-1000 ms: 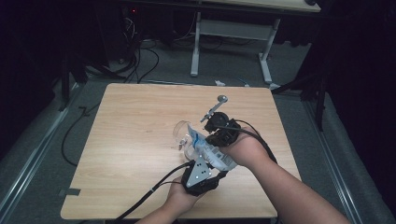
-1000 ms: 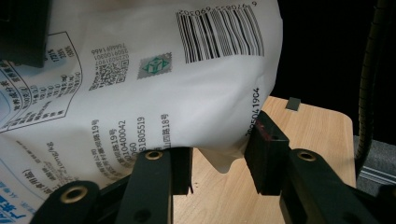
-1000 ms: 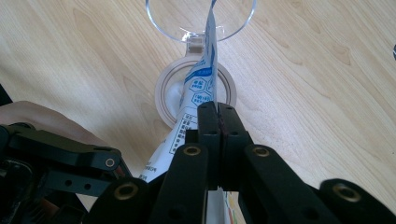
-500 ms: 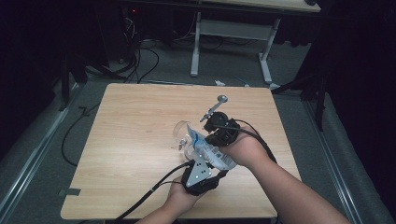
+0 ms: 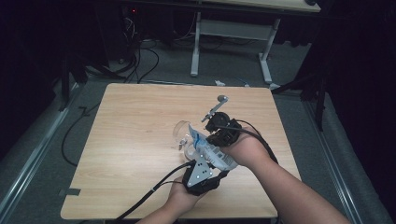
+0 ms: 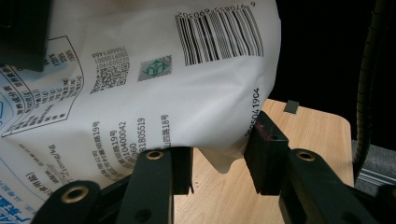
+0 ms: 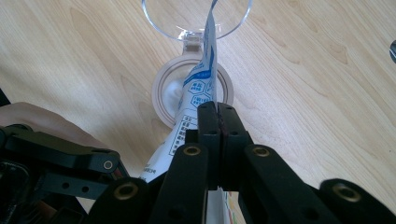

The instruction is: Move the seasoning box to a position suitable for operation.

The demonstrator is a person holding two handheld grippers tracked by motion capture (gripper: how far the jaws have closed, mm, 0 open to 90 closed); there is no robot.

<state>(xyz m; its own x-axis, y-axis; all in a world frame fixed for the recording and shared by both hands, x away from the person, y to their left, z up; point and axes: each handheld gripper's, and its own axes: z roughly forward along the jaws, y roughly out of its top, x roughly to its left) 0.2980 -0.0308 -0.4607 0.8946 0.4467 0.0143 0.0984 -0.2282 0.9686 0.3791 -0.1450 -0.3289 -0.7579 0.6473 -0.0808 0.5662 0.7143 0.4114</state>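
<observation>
Right gripper [image 7: 218, 122], jaws pressed together, pinches a white printed pouch [image 7: 201, 84] whose top leans over an open clear jar [image 7: 194, 88] with its hinged lid [image 7: 196, 16] flipped back. Left gripper [image 6: 217, 161] has its jaws parted around the pouch's bottom corner (whether they touch it is hard to tell). From above, both hands meet at the table's centre-right, with the pouch [image 5: 210, 151] held tilted between them beside the jar [image 5: 184, 135]. A metal spoon [image 5: 215, 106] lies just beyond. The likely risk: if the pouch tips further or slips in the thin pinch, its contents could miss the mouth and spill on the wood, or the pouch could knock the light jar over. The table [image 5: 130, 116] is pale wood, otherwise bare. Around it the room is dark, with cables [image 5: 140, 60] on grey floor and a white desk frame [image 5: 231, 32] behind.
</observation>
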